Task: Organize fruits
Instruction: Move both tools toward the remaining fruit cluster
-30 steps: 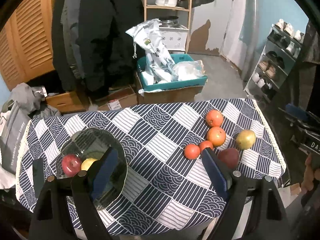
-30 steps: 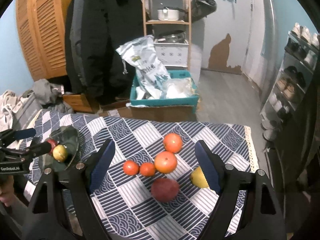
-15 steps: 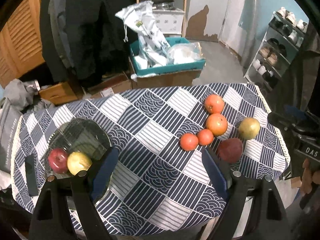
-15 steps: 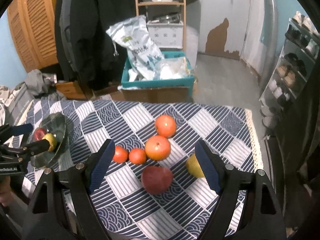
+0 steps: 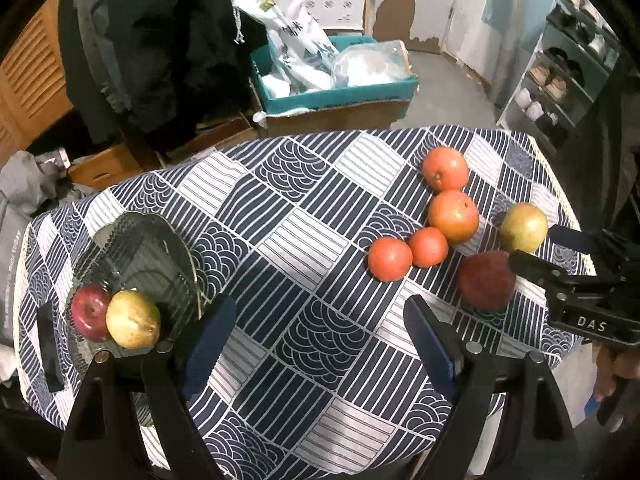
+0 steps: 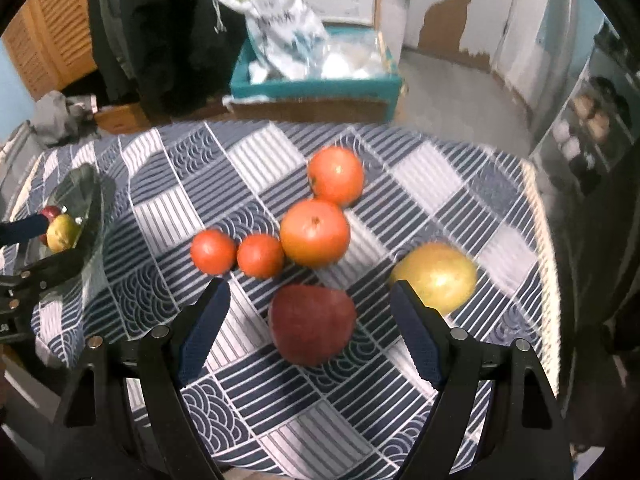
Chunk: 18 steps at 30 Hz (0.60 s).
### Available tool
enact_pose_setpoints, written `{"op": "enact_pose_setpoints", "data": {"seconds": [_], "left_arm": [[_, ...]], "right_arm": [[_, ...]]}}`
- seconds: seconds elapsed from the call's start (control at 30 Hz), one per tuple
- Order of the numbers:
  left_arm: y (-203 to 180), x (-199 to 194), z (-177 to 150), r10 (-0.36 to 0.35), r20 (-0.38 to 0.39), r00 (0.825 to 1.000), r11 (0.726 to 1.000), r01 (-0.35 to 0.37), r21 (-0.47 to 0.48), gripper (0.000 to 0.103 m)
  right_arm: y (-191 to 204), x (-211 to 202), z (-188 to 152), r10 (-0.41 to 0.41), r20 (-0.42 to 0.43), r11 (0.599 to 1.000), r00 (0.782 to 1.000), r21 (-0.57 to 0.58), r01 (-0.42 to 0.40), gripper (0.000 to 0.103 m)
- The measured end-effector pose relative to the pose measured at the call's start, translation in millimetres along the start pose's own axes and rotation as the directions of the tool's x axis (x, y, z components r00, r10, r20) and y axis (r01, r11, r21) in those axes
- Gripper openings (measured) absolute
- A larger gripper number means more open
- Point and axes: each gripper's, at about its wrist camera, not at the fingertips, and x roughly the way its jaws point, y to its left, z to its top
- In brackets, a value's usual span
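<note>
A dark glass plate (image 5: 132, 248) at the table's left holds a red apple (image 5: 89, 312) and a yellow-green pear (image 5: 133, 319). At the right lie two oranges (image 5: 445, 169), two small tomatoes (image 5: 390, 259), a dark red apple (image 5: 486, 279) and a yellow-green pear (image 5: 524, 228). My left gripper (image 5: 320, 340) is open and empty above the table's middle, right of the plate. My right gripper (image 6: 310, 328) is open, its fingers on either side of the dark red apple (image 6: 312, 324), apart from it; it also shows in the left wrist view (image 5: 560, 256).
The table has a navy and white patterned cloth (image 5: 304, 240). Behind it stand a teal box (image 5: 332, 88) of bags, dark coats (image 5: 160, 40) and a shoe rack (image 5: 568, 72) at the right. The table's right edge (image 6: 540, 240) is close to the pear (image 6: 434, 278).
Both grippers have moved down and closer to the table. The right gripper has advanced until the dark red apple lies between its open fingers. No fruit has moved.
</note>
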Motion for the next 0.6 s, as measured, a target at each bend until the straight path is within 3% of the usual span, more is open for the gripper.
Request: {"op": "enact_pose_setpoints", "data": {"seconds": [0.4,0.6], "left_arm": [[-9.8,38.3,-6.1,0.021,-0.073,0.997,0.999,-0.018,0.04,0.087],[-13.7,52.6,-7.5,0.029,-0.097,0.995,0.998,-0.023,0.061,0.087]], "right_arm": [[-7.1,54.2,-14.4,0.008,-0.131,1.0,0.991,0.023,-0.005,0.082],[-13.8,70.9,-18.9,0.06,-0.157,0.996,0.986,0.07,-0.05,0.082]]}}
